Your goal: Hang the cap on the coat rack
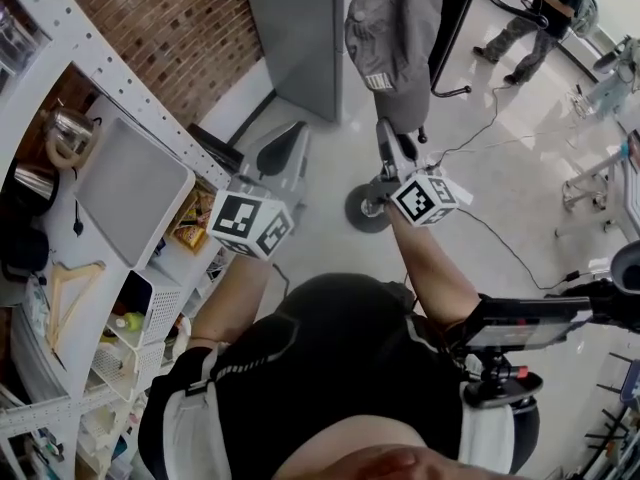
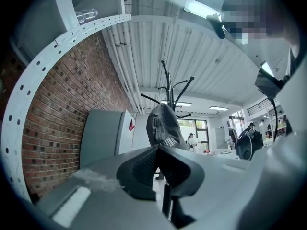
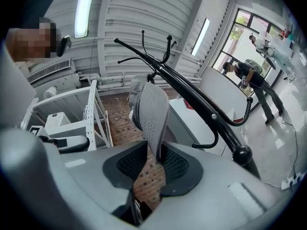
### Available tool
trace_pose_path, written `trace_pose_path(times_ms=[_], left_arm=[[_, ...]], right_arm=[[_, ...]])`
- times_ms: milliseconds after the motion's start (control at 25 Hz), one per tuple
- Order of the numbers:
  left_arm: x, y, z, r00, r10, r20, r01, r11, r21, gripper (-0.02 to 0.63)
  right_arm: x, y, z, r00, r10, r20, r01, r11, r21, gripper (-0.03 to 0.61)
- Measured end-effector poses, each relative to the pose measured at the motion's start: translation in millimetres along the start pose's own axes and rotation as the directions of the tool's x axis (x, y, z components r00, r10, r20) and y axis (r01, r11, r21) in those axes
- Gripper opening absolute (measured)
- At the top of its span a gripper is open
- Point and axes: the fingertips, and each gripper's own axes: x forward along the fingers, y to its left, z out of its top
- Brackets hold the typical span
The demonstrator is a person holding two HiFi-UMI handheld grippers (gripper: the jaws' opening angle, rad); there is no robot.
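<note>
A grey cap [image 1: 395,38] hangs upright from its brim, which my right gripper [image 1: 393,146] is shut on. In the right gripper view the brim [image 3: 151,114] stands pinched between the two pads. The black coat rack [image 3: 192,92] leans past just right of it, hooks at the upper left. From the head view the rack's pole [image 1: 455,28] runs beside the cap and its round base [image 1: 365,208] sits on the floor. My left gripper [image 1: 285,153] is lower left of the cap, shut and empty. Its view shows the cap [image 2: 163,126] in front of the rack's hooks [image 2: 169,87].
White perforated shelving [image 1: 120,88] on the left holds metal kettles, a tray, a wooden hanger and bins. A grey cabinet [image 1: 300,28] stands against the brick wall [image 1: 170,18]. A person [image 1: 535,13] stands at the far right. Cables [image 1: 500,238] trail across the floor.
</note>
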Motion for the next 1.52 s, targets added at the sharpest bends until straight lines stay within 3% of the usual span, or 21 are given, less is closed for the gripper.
trace_pose_path(times_ms=[280,480,920,1280,1520], left_arm=[[-4,3,1,1.0,0.015,0.0,-0.015,1.0,0.007,0.003],[-6,7,2,1.0,0.031,-0.002,-0.031,0.999,0.014,0.003],[-6,0,-3,0.999,0.037,-0.011,-0.037,0.999,0.012,0.003],[8,-27,-9,0.999,0.033,-0.015,-0.033,0.999,-0.006,0.003],[23,-57,-14,0.999,0.032,-0.022,-0.032,0.999,-0.027,0.003]], right_arm=[[18,-39,-17,0.995,-0.087,-0.052,0.089,0.995,0.038,0.091],[26,-48,-29,0.991,-0.102,-0.086,0.104,0.994,0.023,0.083],[16,-24,-23,0.989,-0.075,-0.131,0.068,0.996,-0.054,0.071],[-23,2,-11,0.979,-0.003,-0.202,0.005,1.0,0.011,0.074],[-52,6,16,0.973,0.028,-0.23,-0.037,0.999,-0.034,0.072]])
